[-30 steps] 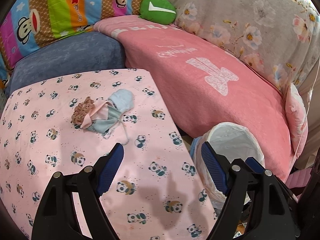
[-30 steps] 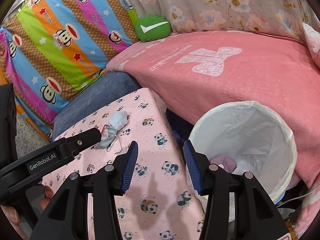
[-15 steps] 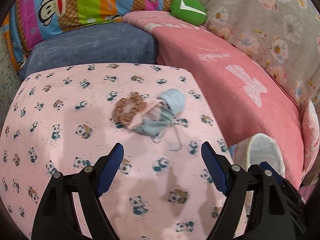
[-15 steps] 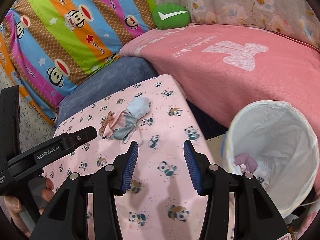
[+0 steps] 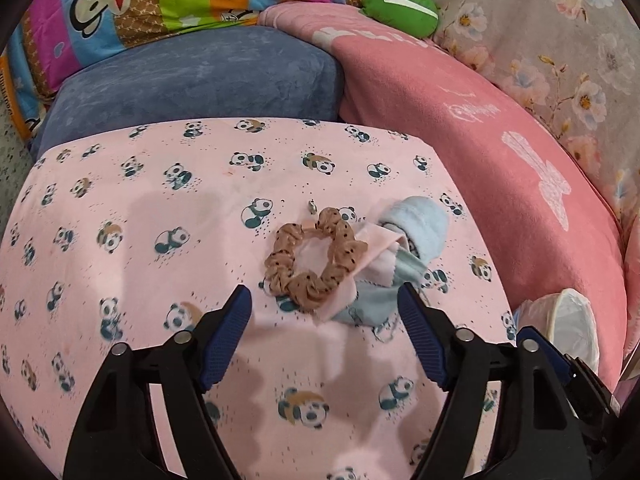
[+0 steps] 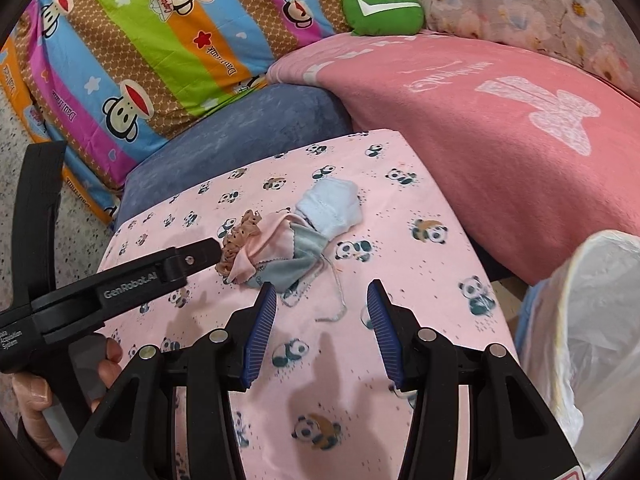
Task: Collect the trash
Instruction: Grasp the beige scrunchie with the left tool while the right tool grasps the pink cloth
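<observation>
A small heap of trash lies on the pink panda-print cloth (image 5: 160, 208): a brown dotted scrunchie (image 5: 314, 258), a pink cloth scrap (image 5: 374, 254), a grey-blue mask with strings (image 5: 376, 300) and a light blue fleece piece (image 5: 424, 228). My left gripper (image 5: 324, 320) is open, its fingers straddling the near edge of the heap, just above the cloth. My right gripper (image 6: 322, 320) is open and empty, just short of the mask (image 6: 296, 258) and its strings (image 6: 336, 300). The left gripper's finger also shows in the right wrist view (image 6: 160, 272), touching the scrunchie (image 6: 238, 242).
A white-lined bin (image 6: 588, 340) stands to the right of the table, its rim showing in the left wrist view (image 5: 568, 320). Behind are a blue cushion (image 5: 200, 76), a pink blanket (image 5: 480, 140), a green pillow (image 5: 400, 4) and a striped monkey pillow (image 6: 140, 40).
Both grippers have moved left and forward from the bin toward the heap. The left gripper now straddles the heap's near edge. Both stay open.
</observation>
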The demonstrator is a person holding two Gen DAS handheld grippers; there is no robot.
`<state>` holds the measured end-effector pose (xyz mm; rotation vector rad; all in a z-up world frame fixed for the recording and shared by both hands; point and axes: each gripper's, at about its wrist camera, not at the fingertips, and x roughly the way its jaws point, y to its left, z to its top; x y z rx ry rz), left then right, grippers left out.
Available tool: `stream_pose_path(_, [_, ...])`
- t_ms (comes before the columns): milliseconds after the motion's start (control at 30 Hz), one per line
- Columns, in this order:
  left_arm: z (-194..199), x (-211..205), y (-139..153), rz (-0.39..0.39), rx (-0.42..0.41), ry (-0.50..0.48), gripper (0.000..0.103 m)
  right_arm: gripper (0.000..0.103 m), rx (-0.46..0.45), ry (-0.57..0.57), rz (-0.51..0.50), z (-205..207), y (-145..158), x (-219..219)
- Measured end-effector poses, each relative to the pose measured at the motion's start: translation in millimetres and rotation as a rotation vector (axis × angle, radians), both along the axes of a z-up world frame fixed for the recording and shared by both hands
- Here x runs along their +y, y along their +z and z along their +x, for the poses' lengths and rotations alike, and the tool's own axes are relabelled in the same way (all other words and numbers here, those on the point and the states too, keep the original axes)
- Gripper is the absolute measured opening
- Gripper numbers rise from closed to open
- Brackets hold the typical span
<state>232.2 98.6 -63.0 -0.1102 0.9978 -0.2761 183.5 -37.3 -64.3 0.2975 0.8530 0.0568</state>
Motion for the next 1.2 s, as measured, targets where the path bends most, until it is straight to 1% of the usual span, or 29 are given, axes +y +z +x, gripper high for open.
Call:
stream_pose_path(67, [9,-1,-7,-0.012,0.021,-0.016,0.059,0.049,0.005,0.001,0.001,12,-4,3])
stream_pose_path(133, [17,-2,-14,-0.026,0.038,-0.031,0.054,0.049,0.008,0.000,0.001,19,-7,6])
stream_pose_path(200, [22,-1,-18,-0.056,0.052,-0.057,0.038,0.049,0.012,-0.002,0.002,27,-9,10])
stream_pose_path(233, [24,1,-20,-0.080,0.065,-0.068,0.028,0.049,0.014,-0.001,0.007,32,-10,11])
stream_pose_path(300, [25,6,-22,-0.118,0.076,-0.078,0.014,0.049,0.016,0.004,0.017,39,-13,11])
stream_pose_path(400, [22,16,-20,-0.156,0.079,-0.074,0.011,0.049,0.019,0.020,0.028,51,-15,17])
stream_pose_path(500, [18,30,-15,-0.209,0.075,-0.059,0.011,0.049,0.020,0.038,0.044,64,-19,24])
stream_pose_path(600, [15,38,-10,-0.188,0.054,-0.035,0.011,0.048,0.025,0.055,0.060,77,-24,32])
stream_pose_path(700, [15,44,-9,-0.145,0.038,-0.009,0.011,0.047,0.040,0.070,0.067,89,-29,40])
stream_pose_path(833, [19,47,-9,-0.114,0.033,0.010,0.011,0.045,0.066,0.100,0.088,102,-39,53])
stream_pose_path(900, [20,48,-10,-0.107,0.034,0.017,0.011,0.039,0.087,0.119,0.088,107,-46,60])
stream_pose_path(933, [19,49,-10,-0.106,0.035,0.021,0.011,0.033,0.090,0.123,0.090,109,-47,62])
stream_pose_path(967, [19,50,-10,-0.104,0.036,0.025,0.011,0.023,0.096,0.132,0.094,110,-48,63])
stream_pose_path(1000, [19,51,-10,-0.101,0.036,0.029,0.011,0.016,0.100,0.139,0.097,110,-50,64])
stream_pose_path(1033, [17,51,-9,-0.100,0.035,0.030,0.011,0.005,0.100,0.144,0.101,109,-48,64])
stream_pose_path(1100, [14,51,-6,-0.092,0.027,0.034,0.011,0.004,0.072,0.151,0.108,104,-43,63])
stream_pose_path(1133, [12,51,-3,-0.088,0.021,0.034,0.011,0.004,0.045,0.152,0.111,97,-33,61])
stream_pose_path(1200, [9,49,2,-0.088,0.013,0.033,0.011,0.004,0.025,0.153,0.122,92,-27,58])
